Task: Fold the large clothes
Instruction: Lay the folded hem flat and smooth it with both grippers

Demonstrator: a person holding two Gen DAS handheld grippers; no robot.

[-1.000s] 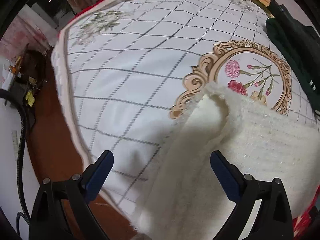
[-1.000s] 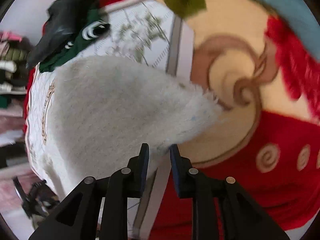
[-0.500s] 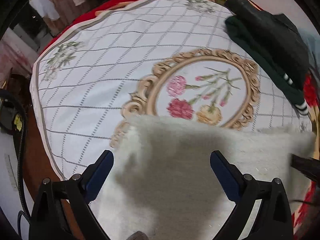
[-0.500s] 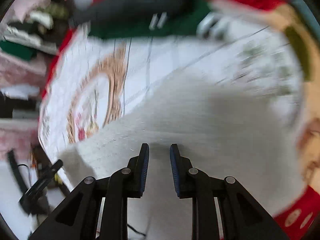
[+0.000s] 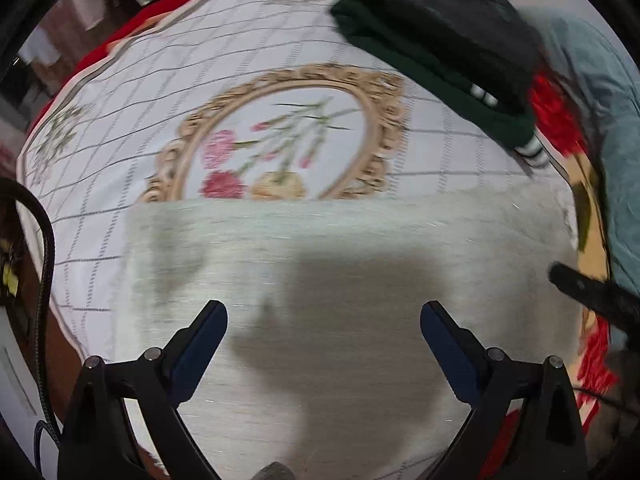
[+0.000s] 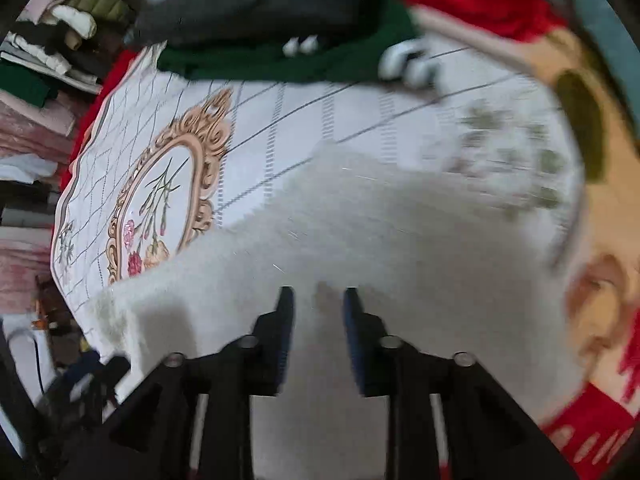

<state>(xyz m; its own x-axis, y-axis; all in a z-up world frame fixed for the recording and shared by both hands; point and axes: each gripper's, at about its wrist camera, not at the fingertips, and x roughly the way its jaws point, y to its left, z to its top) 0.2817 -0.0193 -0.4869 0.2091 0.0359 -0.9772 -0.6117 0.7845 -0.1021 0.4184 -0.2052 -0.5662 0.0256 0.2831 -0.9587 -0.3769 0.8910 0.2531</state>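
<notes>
A white fuzzy garment (image 5: 340, 280) lies spread flat on a white checked cloth with a floral medallion (image 5: 280, 140). My left gripper (image 5: 324, 328) hovers over the garment, wide open and empty. In the right wrist view the same garment (image 6: 380, 240) fills the middle. My right gripper (image 6: 318, 316) is above it with its jaws narrowly apart; fuzzy cloth shows in the gap, and I cannot tell whether they pinch it. The right gripper's dark tip also shows in the left wrist view (image 5: 592, 292), at the garment's right edge.
A pile of dark green and black clothes (image 5: 440, 48) lies at the far right of the cloth, also in the right wrist view (image 6: 280, 32). A red patterned blanket (image 6: 580, 432) lies under the cloth. Stacked clothes (image 6: 52, 60) stand at the left. A black cable (image 5: 44, 248) hangs at the left edge.
The white garment went from a bunched, lifted fold to lying flat and spread. Both gripper views swung over it. The right jaws have parted slightly; the left stayed open.
</notes>
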